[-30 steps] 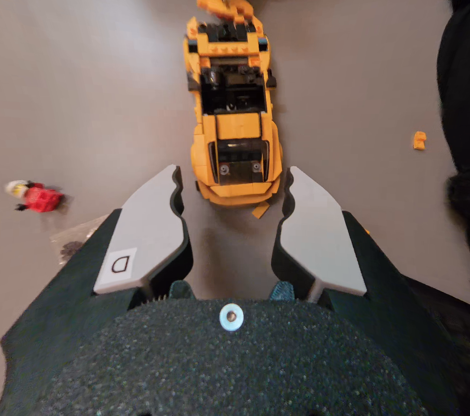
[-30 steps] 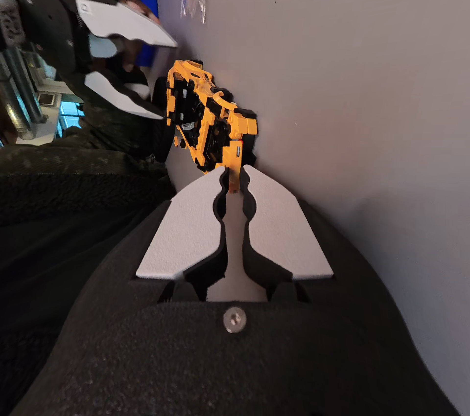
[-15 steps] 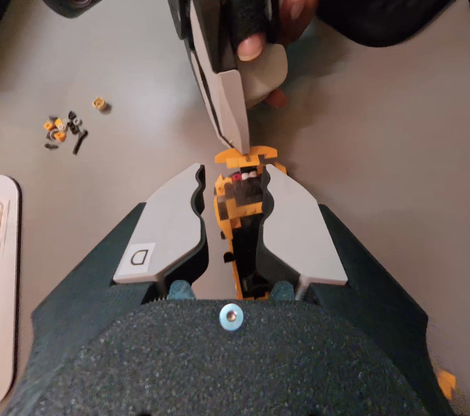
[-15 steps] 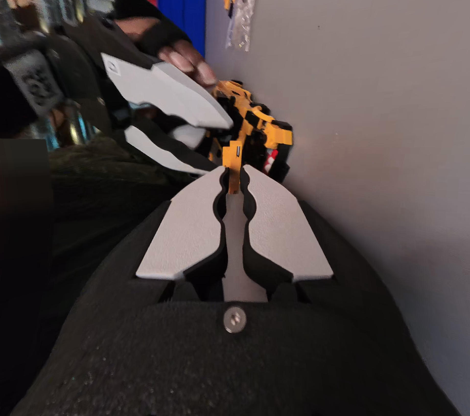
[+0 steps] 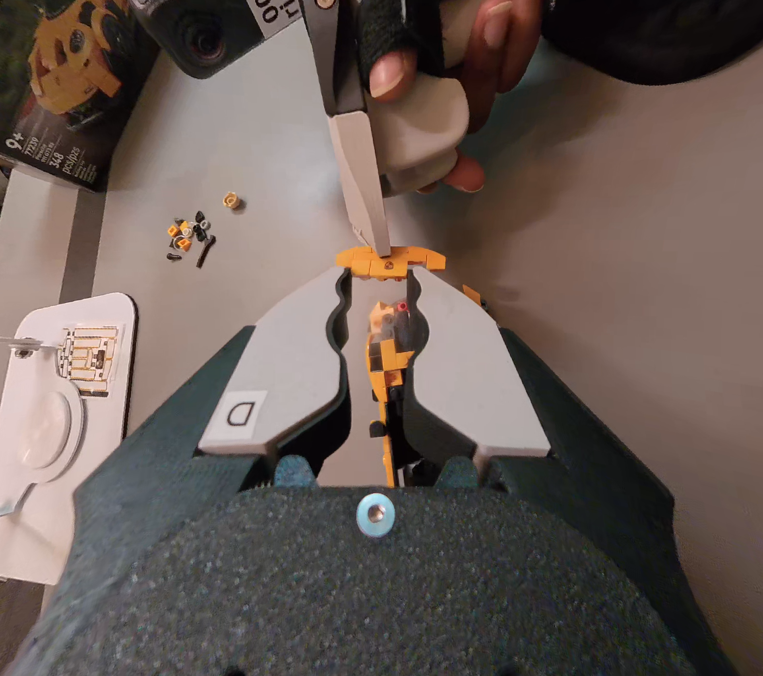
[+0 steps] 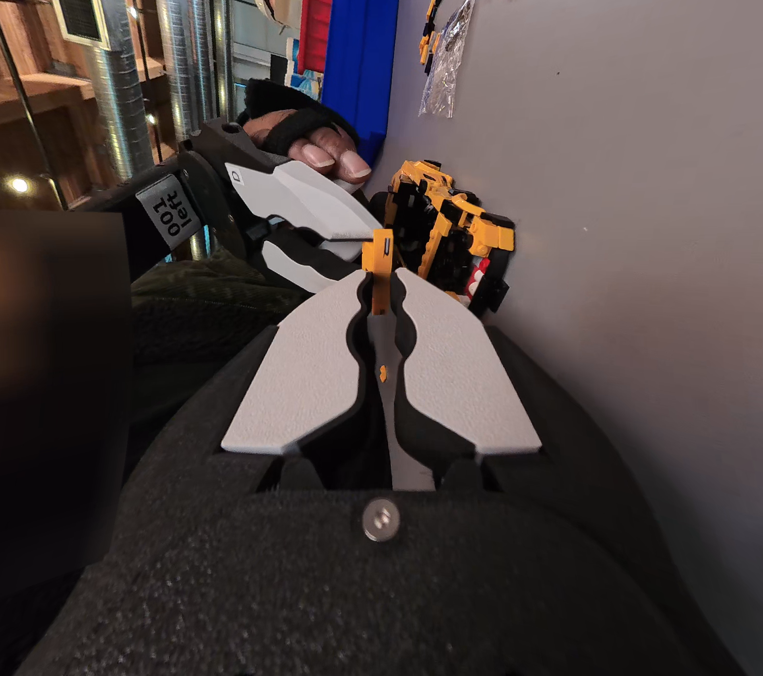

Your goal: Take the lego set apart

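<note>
Right tongs (image 6: 382, 276) clenched on the orange bumper strip (image 6: 380, 268), gripping it edge-on at the tips. A second ago that strip sat on the end of the car; now I see a gap between it and the car in the left wrist view, so I judge it has popped free. One more piece off, most of the build still together.

Left tongs (image 5: 380, 278) have gone from wide apart in front of the car to straddling it. The orange lego car (image 5: 386, 367) sits between the jaws, tipped on its side, hard against the right-hand finger with a gap to the other. Partly closed; I can't tell if they actually clamp it.

Relative to the car: strip just beyond its end, touching the left tong tips. Loose small parts (image 5: 190, 235) well off to its left on the bench (image 5: 598, 243), set box (image 5: 62, 49) farther back beyond them.
</note>
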`<action>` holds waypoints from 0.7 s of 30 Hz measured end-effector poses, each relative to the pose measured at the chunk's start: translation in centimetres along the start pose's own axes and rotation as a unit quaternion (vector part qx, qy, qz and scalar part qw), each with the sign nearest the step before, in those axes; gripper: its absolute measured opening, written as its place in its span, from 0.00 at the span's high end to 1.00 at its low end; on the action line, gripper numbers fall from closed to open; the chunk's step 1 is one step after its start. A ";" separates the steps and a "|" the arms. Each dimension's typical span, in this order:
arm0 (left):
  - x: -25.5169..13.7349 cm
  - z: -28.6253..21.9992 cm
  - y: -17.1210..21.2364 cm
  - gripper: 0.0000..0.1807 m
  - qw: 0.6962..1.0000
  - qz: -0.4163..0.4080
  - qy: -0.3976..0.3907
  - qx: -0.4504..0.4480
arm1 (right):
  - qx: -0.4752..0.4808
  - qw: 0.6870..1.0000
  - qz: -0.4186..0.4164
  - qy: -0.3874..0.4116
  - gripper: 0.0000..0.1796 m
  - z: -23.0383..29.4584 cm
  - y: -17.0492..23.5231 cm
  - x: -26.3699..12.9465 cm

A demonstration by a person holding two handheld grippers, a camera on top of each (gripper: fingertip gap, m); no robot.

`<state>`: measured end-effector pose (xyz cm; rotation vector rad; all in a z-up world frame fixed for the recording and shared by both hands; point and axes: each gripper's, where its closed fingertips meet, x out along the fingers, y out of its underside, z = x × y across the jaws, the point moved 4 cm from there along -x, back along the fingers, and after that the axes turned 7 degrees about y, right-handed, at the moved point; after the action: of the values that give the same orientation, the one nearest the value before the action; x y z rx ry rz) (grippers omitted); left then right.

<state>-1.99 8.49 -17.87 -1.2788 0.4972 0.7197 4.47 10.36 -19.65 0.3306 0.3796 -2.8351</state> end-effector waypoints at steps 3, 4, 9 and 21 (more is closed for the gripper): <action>-0.1 -0.1 0.0 0.87 1.000 -0.002 -0.001 0.007 | -0.003 1.000 0.001 -0.001 0.96 0.1 0.1 0.1; -0.2 -0.2 0.0 0.87 1.000 -0.004 -0.001 0.010 | -0.007 1.000 0.002 -0.001 0.96 0.2 0.1 0.1; -1.1 -0.1 -0.1 0.87 0.997 -0.056 0.030 -0.034 | -0.173 0.985 -0.019 -0.006 0.84 1.7 0.3 -0.4; -2.1 0.2 -0.2 0.87 0.984 -0.099 0.085 -0.117 | -0.574 0.803 -0.070 0.145 0.70 3.4 0.9 -0.1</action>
<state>-3.27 8.20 -16.27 -1.5960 0.4232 0.5137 4.19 8.62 -16.63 0.4456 2.0660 -2.0942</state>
